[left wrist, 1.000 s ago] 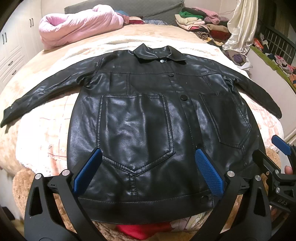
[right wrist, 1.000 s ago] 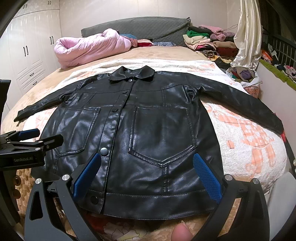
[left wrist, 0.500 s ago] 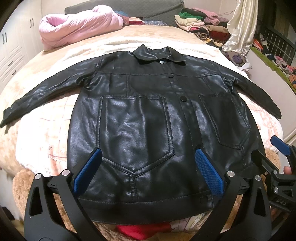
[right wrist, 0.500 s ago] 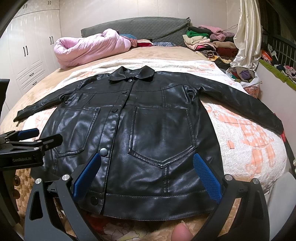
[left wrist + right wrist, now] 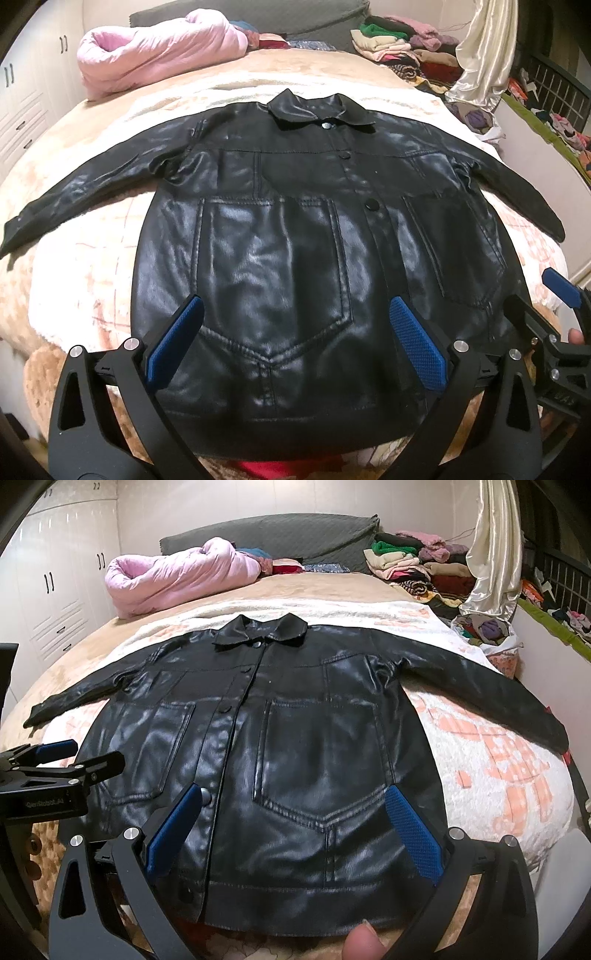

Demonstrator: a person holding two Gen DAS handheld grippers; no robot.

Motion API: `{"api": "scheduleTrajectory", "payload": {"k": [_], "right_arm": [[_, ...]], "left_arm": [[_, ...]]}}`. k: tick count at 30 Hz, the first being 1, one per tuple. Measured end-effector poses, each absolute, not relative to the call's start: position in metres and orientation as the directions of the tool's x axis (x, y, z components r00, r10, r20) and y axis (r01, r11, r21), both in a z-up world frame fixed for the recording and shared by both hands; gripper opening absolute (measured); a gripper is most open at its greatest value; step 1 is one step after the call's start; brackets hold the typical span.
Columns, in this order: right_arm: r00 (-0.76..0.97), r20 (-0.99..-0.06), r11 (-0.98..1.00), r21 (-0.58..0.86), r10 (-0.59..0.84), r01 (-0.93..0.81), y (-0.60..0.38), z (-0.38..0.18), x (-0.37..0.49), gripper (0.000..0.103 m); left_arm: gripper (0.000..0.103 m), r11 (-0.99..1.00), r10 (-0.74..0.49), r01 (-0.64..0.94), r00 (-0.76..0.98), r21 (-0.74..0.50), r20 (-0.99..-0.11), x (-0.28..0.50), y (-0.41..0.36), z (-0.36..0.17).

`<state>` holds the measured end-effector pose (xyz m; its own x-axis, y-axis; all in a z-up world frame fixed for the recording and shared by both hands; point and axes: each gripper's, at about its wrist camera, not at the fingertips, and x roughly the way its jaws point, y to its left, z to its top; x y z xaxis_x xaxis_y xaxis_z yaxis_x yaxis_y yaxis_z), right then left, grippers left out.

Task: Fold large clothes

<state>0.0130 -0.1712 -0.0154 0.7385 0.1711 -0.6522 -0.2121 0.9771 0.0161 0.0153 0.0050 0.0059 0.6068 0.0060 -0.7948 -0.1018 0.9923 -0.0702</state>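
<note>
Bed point(image 5: 258, 587) fills both views, w/ a tan cover and a white-and-pink fleece blanket point(image 5: 491, 760) spread over the near half. Black leather jacket point(image 5: 295, 251) lies flat on that blanket, front up, buttoned, collar point(image 5: 260, 629) toward the headboard, hem at the near edge, both sleeves stretched out to the sides. Two big patch pockets on the front; snap buttons point(image 5: 371, 204) run down the placket.

Far end: grey headboard cushion point(image 5: 280, 535), rolled pink quilt point(image 5: 177, 579) on the bed's left, pile of folded clothes point(image 5: 410, 563) on the right next to a cream satin cloth point(image 5: 491, 554) hanging down. White wardrobe point(image 5: 55, 572) along the left wall.

Left gripper point(image 5: 293, 345) hovers over the hem on the jacket's left-pocket side, blue pads spread wide, nothing between them. Right gripper point(image 5: 293, 827) sits over the other pocket near the hem, also spread wide and empty. Can't tell if either set of tips touches the leather. Each gripper shows at the edge of the other's view. Fingertip point(image 5: 364, 941) pokes in at the bottom of the right view; red fabric point(image 5: 266, 470) peeks from under the hem.
</note>
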Motion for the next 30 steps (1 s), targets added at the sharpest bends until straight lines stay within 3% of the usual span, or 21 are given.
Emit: {"api": "scheduleTrajectory", "payload": {"k": [30], "right_arm": [[0.789,-0.599,0.985,-0.001,0.136,-0.170,-0.159,0.035,0.119,0.099]], "left_arm": [[0.094,0.981,0.013,-0.158,0.639,-0.116,-0.769,0.117,0.027,0.041]]}}
